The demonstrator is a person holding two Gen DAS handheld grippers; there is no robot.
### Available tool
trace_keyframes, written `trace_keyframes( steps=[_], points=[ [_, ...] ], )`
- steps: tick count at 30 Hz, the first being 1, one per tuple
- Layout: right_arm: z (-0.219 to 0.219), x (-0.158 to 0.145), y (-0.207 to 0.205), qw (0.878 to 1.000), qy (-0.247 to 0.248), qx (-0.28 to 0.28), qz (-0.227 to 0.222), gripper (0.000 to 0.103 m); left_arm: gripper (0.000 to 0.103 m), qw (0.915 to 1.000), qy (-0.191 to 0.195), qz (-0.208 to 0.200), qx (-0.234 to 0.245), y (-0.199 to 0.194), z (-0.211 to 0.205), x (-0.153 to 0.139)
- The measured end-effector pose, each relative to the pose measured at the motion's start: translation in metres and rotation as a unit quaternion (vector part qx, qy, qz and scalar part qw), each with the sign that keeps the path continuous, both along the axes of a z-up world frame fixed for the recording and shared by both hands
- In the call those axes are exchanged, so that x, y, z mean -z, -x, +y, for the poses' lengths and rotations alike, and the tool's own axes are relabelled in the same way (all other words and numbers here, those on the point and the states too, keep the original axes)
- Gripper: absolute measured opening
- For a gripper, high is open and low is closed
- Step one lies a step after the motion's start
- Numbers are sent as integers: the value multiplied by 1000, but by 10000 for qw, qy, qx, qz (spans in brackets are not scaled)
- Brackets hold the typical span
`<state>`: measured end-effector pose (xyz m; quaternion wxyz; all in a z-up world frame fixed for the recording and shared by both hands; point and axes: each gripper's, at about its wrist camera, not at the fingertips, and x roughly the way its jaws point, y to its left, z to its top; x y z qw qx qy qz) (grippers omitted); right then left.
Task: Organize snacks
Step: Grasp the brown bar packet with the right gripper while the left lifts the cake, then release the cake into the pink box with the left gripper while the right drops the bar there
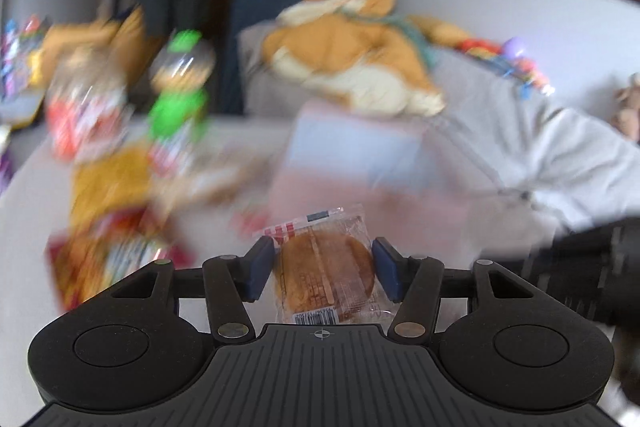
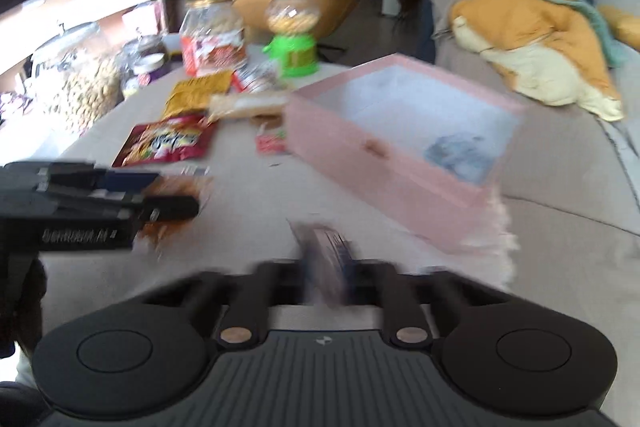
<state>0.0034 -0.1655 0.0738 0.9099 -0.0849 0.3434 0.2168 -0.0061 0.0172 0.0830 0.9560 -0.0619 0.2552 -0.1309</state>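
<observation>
1. the left gripper [image 1: 324, 267] is clamped on a wrapped cookie [image 1: 327, 269]; both blue pads press the sides of the clear wrapper, and the round brown cookie stands upright between them, barcode end toward the camera.
2. in the right wrist view the left gripper [image 2: 176, 197] shows at the left edge, held above the bench [image 2: 248, 211], with the orange-brown blur of the cookie [image 2: 176, 187] at its tips.
3. the right gripper [image 2: 326, 275] is closed on a small packet [image 2: 326, 259] with dark blue and purple print; motion blur hides what the packet is.
4. a pink box [image 2: 384, 163] sits open on the bench ahead of the right gripper, on its right half; something grey and blurred lies in its near right corner.
5. left of the box, a red snack bag [image 2: 168, 143] lies flat, with a yellow bag [image 2: 196, 93] just behind it and a pale flat packet [image 2: 248, 105] beside that, near the box's left wall.
6. a small red packet [image 2: 272, 143] lies just beside the box's near left corner.
7. farther back stand a clear jar with a red label [image 2: 212, 35] and a green candy dispenser [image 2: 292, 35], near each other.
8. a large glass jar of nuts [image 2: 80, 79] stands at the bench's left edge.
9. an orange and cream plush toy [image 2: 540, 31] lies on the grey sofa [image 2: 560, 155] to the right of the bench.
10. the left wrist view is heavily blurred beyond the gripper; the box [image 1: 360, 163] appears as a pink smear straight ahead.
</observation>
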Motion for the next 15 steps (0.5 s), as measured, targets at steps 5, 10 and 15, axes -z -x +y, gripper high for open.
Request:
trace_keyframes(
  steps=[5,10,15],
  points=[
    [-23,2,4,9999,-115,54,-64,5,60,9987,-134,-481,127,-50,-35,-48],
    [-33,21,1,9996,-237,103,97,5,60,9974,-181,-663,-236,-105,-62,-54],
    [-38,31,0,9996,-252,85,58,11,60,9973,-571,-295,-345,-137,-83,-33]
  ],
)
